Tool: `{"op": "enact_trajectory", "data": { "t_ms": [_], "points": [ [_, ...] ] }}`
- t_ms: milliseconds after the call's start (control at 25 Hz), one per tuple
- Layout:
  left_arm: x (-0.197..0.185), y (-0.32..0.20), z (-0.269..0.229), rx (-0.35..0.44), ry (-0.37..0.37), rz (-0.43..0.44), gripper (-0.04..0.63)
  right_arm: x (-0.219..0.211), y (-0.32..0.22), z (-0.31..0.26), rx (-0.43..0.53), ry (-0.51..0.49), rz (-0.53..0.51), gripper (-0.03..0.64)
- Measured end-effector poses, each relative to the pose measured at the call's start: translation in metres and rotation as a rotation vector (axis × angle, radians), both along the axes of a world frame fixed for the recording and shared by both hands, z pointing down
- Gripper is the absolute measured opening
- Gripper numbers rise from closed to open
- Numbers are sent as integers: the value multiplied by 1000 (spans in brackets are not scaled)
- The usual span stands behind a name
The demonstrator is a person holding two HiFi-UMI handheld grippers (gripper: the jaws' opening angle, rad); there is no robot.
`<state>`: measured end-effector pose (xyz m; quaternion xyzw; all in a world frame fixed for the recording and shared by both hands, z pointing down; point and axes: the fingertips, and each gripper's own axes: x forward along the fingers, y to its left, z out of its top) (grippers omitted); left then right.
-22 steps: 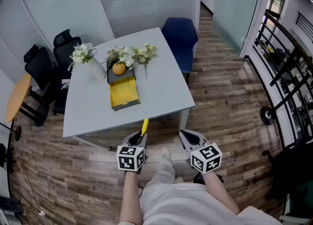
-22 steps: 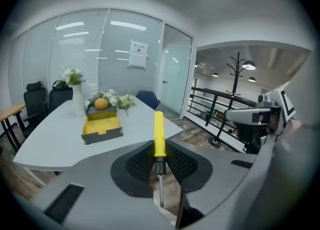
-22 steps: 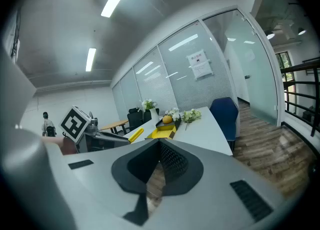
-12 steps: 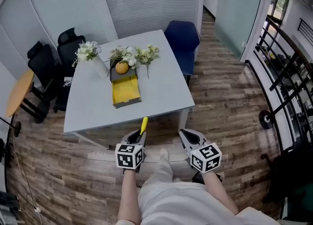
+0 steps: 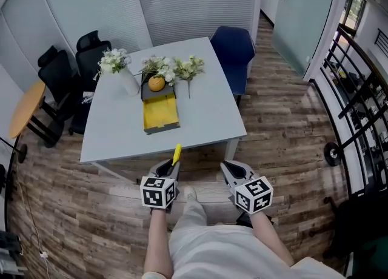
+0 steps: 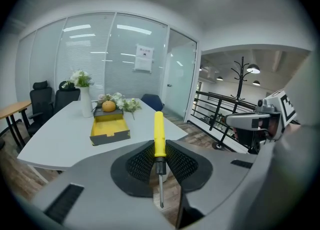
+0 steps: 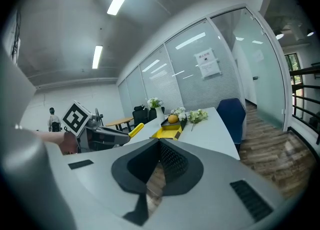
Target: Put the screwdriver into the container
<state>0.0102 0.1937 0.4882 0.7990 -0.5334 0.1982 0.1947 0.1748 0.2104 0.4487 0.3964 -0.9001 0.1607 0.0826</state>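
A yellow-handled screwdriver (image 5: 177, 153) (image 6: 158, 133) is clamped between the pads of my left gripper (image 5: 169, 165) (image 6: 159, 149), handle pointing forward toward the table, metal tip pointing back. The container, a yellow open box (image 5: 160, 116) (image 6: 109, 131) (image 7: 169, 133), lies on the grey table (image 5: 206, 114), well ahead of the gripper. An orange (image 5: 156, 83) sits at the box's far end. My right gripper (image 5: 229, 167) (image 7: 159, 147) is held beside the left one, short of the table's near edge, shut with nothing between its pads.
White flowers in a vase (image 5: 115, 65) and loose flower sprigs (image 5: 188, 67) stand behind the box. A blue chair (image 5: 232, 50) is at the table's far right, black office chairs (image 5: 66, 71) at its left. A black railing (image 5: 357, 96) runs along the right.
The head view has shifted a little, so the table sits slightly more to the right. Both grippers stay side by side, the left still holding the screwdriver.
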Motion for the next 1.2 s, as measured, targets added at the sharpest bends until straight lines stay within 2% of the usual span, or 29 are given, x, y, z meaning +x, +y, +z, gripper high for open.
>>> {"op": "enact_trajectory", "data": {
  "t_ms": [240,440,880,1200],
  "points": [
    [-29,-39,4,-2,16,-20,72,-28,-40,11,-24,19,-21,15],
    [-67,-92,12,-16,46,-34,72,-70,-93,20,-51,47,-38,15],
    [-158,-217,40,-120,77,-7,72,-160,-221,41,-137,72,6,15],
    [-196,-275,63,-178,101,42,72,-204,-280,63,-197,100,45,15]
  ]
}}
